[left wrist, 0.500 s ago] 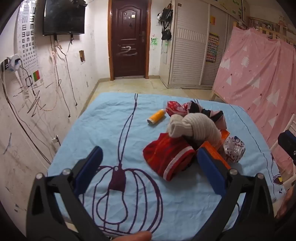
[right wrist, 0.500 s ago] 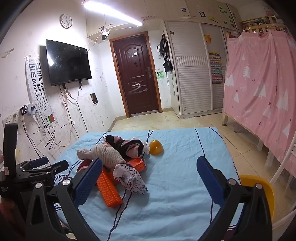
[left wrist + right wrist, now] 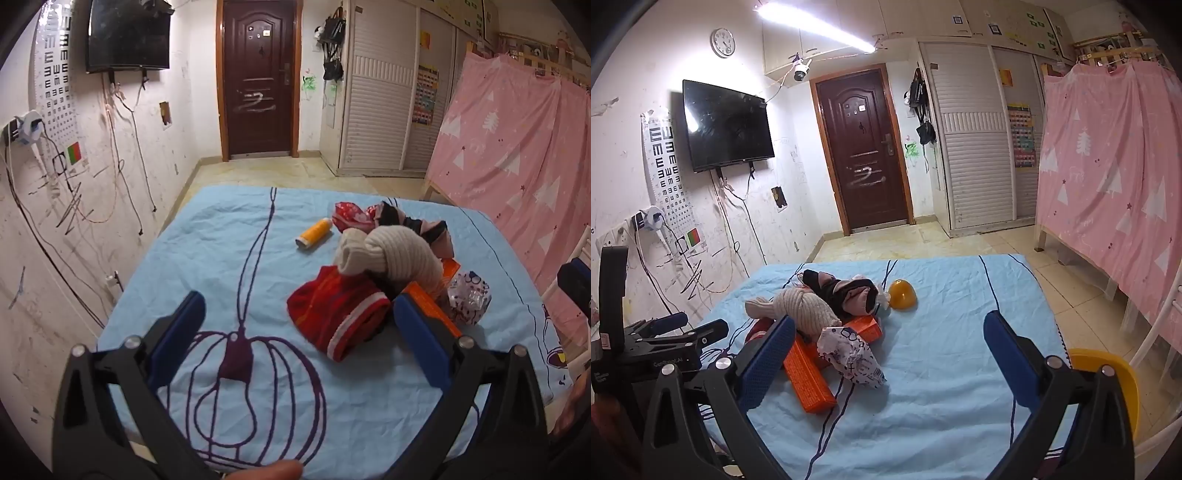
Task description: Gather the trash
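A heap lies on the light-blue sheet point(image 3: 229, 236): a red striped garment point(image 3: 332, 310), a cream knit sock point(image 3: 391, 254), a dark and pink cloth point(image 3: 424, 225), a shiny red wrapper point(image 3: 347, 214), orange boxes point(image 3: 809, 376) and a crumpled white printed wrapper point(image 3: 853, 350). A yellow bottle point(image 3: 314, 234) lies just left of the heap. My left gripper point(image 3: 297, 304) is open, empty, hovering at the near side of the red garment. My right gripper point(image 3: 890, 325) is open and empty too, with the wrapper and boxes near its left finger point(image 3: 768, 354).
A yellow bin point(image 3: 1108, 373) stands on the floor beside the sheet's right edge. A pink curtain point(image 3: 1108, 177) hangs along the right. A scribbled wall with cables and a TV point(image 3: 727, 125) runs along the left. A person's fingertip point(image 3: 273, 470) shows at the bottom.
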The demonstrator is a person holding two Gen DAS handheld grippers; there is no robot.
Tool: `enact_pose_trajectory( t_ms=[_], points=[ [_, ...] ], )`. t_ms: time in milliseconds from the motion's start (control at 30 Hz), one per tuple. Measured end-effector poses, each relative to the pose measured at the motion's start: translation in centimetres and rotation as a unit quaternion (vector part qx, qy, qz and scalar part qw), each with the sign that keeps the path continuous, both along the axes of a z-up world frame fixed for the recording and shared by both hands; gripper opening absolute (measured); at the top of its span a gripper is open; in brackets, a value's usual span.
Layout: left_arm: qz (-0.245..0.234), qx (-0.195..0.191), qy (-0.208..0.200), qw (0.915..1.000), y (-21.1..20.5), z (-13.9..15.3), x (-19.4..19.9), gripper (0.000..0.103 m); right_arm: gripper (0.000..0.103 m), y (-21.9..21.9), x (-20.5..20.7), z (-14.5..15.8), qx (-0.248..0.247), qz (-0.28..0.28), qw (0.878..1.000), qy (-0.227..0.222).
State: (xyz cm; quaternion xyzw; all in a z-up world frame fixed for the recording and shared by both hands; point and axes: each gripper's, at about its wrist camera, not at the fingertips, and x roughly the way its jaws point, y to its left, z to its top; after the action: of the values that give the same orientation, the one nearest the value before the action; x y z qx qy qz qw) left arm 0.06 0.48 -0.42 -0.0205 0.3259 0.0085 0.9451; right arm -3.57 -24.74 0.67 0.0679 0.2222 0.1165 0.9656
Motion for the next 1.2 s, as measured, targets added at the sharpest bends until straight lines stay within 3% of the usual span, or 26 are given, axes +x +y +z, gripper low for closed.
enact_pose_trajectory(
  t_ms=[1200],
  points=[
    [0.005, 0.004, 0.009, 0.9999, -0.10, -0.19, 0.21, 0.098, 0.095, 0.76, 0.42, -0.19, -0.004, 0.002, 1.000, 0.000]
  ],
)
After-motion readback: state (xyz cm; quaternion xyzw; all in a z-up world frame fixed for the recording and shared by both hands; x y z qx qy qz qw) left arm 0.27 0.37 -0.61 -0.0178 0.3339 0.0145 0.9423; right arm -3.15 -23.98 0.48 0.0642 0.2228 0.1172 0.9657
